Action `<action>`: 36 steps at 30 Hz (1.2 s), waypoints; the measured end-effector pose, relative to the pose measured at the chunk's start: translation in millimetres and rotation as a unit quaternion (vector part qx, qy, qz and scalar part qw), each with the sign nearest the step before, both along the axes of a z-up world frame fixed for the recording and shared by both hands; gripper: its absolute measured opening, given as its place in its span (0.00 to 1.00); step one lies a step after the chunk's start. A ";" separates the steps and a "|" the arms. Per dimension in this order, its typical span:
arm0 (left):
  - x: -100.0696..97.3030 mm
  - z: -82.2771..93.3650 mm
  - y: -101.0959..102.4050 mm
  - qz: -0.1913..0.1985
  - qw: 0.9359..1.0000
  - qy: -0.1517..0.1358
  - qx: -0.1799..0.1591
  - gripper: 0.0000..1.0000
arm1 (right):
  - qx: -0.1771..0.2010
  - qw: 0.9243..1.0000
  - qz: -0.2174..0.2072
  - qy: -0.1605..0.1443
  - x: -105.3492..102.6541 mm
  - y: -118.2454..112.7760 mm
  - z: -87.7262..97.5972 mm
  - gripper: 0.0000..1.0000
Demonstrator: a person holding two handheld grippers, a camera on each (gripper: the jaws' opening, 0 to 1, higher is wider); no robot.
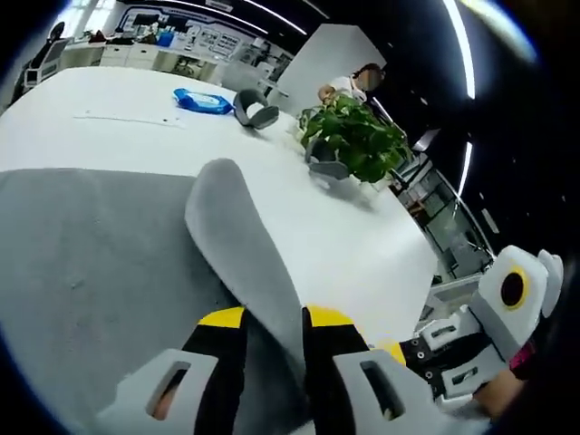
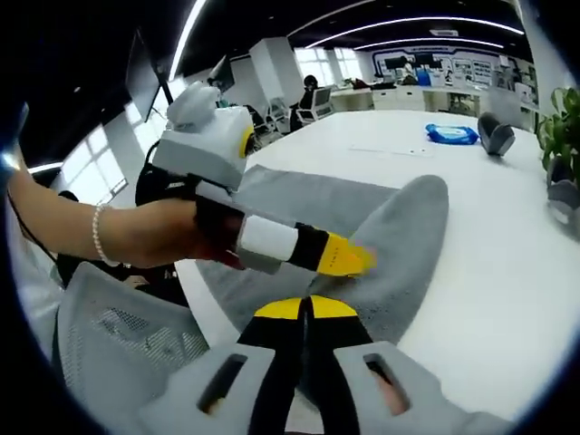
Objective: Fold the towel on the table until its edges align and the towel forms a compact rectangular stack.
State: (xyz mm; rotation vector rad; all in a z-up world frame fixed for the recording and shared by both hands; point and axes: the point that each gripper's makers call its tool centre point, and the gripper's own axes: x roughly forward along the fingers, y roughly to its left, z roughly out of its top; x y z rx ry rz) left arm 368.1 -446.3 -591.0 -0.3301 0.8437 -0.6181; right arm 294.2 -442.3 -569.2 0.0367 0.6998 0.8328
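A grey towel (image 1: 91,272) lies spread on the white table (image 1: 362,245). One corner flap of it is lifted and curls upward. In the left gripper view, my left gripper (image 1: 275,319) has its yellow-tipped jaws shut on the base of that flap. My right gripper (image 1: 403,352) comes in at the lower right, close beside it. In the right gripper view, my right gripper (image 2: 306,308) is shut on the towel (image 2: 399,236) at its near edge. Just above it, a hand with a bead bracelet holds my left gripper (image 2: 349,258), its yellow tip on the same fold.
A potted plant (image 1: 358,136), a blue packet (image 1: 204,100) and a dark grey object (image 1: 256,109) stand at the table's far side. A person (image 1: 349,86) sits beyond the plant. A mesh office chair (image 2: 118,335) stands at the near table edge.
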 end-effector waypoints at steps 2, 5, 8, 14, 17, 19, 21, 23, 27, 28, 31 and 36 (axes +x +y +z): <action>8.3 0.3 0.5 0.005 1.000 -0.002 0.001 0.24 | 0.006 1.000 -0.003 0.003 0.7 -0.4 0.4 0.00; 20.0 -1.1 1.9 0.014 1.000 0.000 0.001 0.23 | 0.012 1.000 -0.006 0.006 1.3 -0.5 0.9 0.00; 27.6 -2.9 3.0 0.019 1.000 0.001 0.005 0.21 | 0.018 1.000 -0.008 0.008 1.6 -0.3 1.9 0.00; 39.8 -4.4 8.9 0.029 0.999 0.000 0.015 0.09 | 0.026 1.000 -0.010 0.011 1.8 -0.6 2.6 0.00; 40.4 -5.0 10.8 0.033 0.999 0.005 0.017 0.03 | 0.034 0.999 -0.014 0.015 2.3 -1.0 3.0 0.00; 40.4 -6.5 10.8 0.033 0.999 0.007 0.017 0.02 | 0.036 0.999 -0.015 0.015 2.9 -1.4 4.0 0.00; 40.3 -7.8 10.6 0.032 0.999 0.008 0.019 0.02 | 0.039 0.999 -0.018 0.013 4.0 -1.9 5.6 0.00; 40.3 -8.1 10.8 0.032 0.999 0.009 0.020 0.02 | 0.042 0.999 -0.020 0.012 4.8 -2.4 7.1 0.00; 41.0 -8.4 11.6 0.035 0.999 0.015 0.016 0.02 | 0.044 0.999 -0.021 0.014 4.7 -2.0 6.9 0.00; 41.1 -8.1 11.6 0.035 0.999 0.016 0.015 0.02 | 0.044 0.999 -0.020 0.014 4.4 -1.5 7.0 0.00; 41.4 -6.9 12.4 0.036 0.999 0.017 0.016 0.02 | 0.045 0.999 -0.017 0.012 3.6 0.7 7.9 0.00; 39.6 0.4 16.5 0.046 0.999 0.017 0.011 0.02 | 0.052 0.999 -0.010 0.010 2.2 3.9 11.4 0.00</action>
